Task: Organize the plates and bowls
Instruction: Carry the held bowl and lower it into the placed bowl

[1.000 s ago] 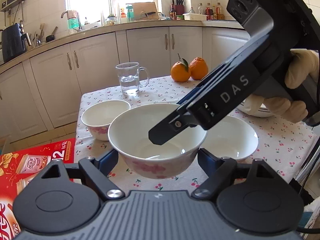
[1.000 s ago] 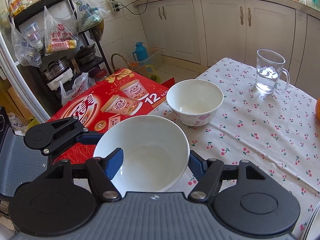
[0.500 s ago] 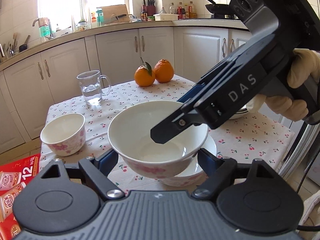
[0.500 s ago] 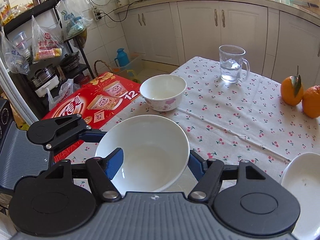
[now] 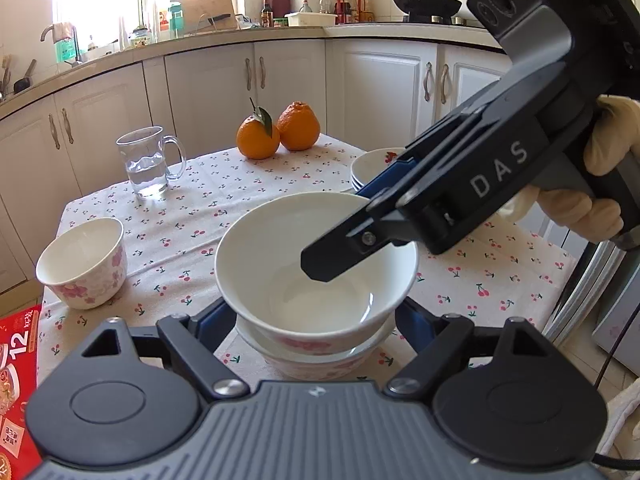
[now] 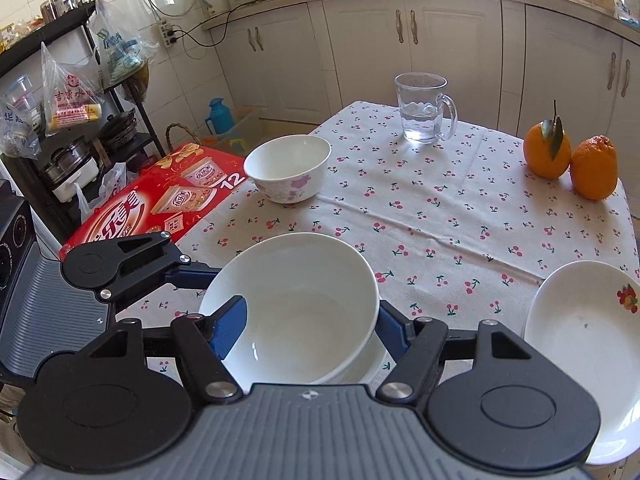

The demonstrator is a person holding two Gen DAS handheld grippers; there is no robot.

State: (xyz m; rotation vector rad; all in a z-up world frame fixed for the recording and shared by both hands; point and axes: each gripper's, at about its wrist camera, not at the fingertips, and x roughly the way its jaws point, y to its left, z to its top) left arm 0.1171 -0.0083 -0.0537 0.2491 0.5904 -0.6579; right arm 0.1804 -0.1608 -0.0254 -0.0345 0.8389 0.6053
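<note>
A large white bowl with pink flowers hangs low over a matching bowl on the cherry-print tablecloth; I cannot tell whether they touch. My left gripper is shut on the upper bowl's lower walls, a blue pad on each side. My right gripper comes in from the right and is shut on its rim, one finger inside and one outside. In the right wrist view the same bowl fills my right gripper, and the lower bowl's rim peeks out beneath. A small bowl stands at the left.
A stack of white plates sits at the table's right edge. A glass mug of water and two oranges stand at the far side. A red carton lies beside the table. A gloved hand holds the right gripper.
Both grippers carried the large bowl to the right, away from the small bowl, and it now hangs lower, directly over the second large bowl. Neither grip changed.
</note>
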